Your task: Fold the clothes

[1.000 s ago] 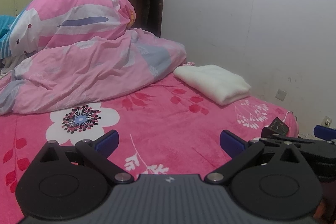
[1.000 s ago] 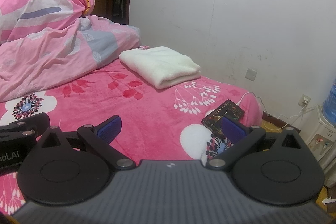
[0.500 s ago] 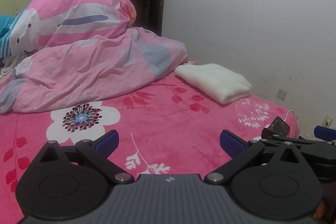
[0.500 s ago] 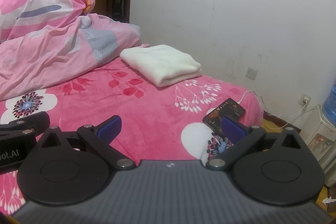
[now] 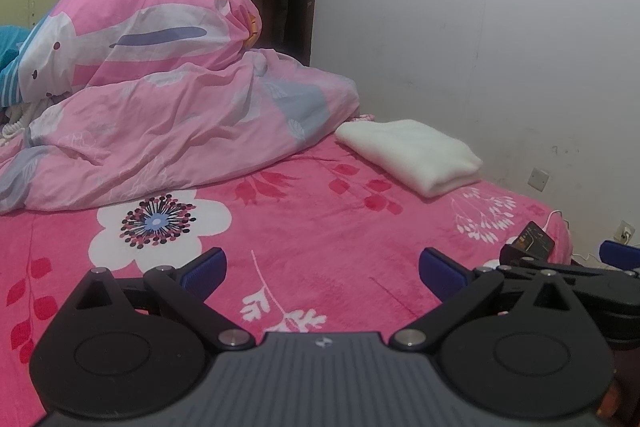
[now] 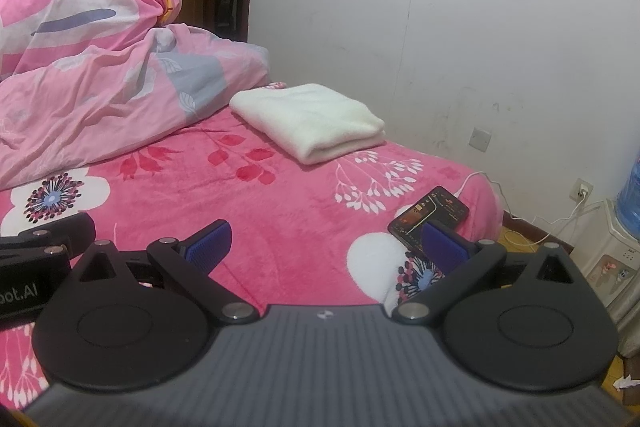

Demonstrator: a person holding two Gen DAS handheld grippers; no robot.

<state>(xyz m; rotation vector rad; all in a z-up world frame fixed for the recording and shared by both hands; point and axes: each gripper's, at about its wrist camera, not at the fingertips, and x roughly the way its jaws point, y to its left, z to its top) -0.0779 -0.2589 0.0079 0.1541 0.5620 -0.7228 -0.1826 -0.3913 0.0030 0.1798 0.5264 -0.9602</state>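
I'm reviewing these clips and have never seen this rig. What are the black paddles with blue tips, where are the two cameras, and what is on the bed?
Each picture comes from a camera on a hand-held gripper, looking forward along its two blue-padded fingers. The left gripper and right gripper are both open and hold nothing. On the pink floral bed lie a folded cream cloth, a crumpled pink duvet and a phone with its screen lit near the corner.
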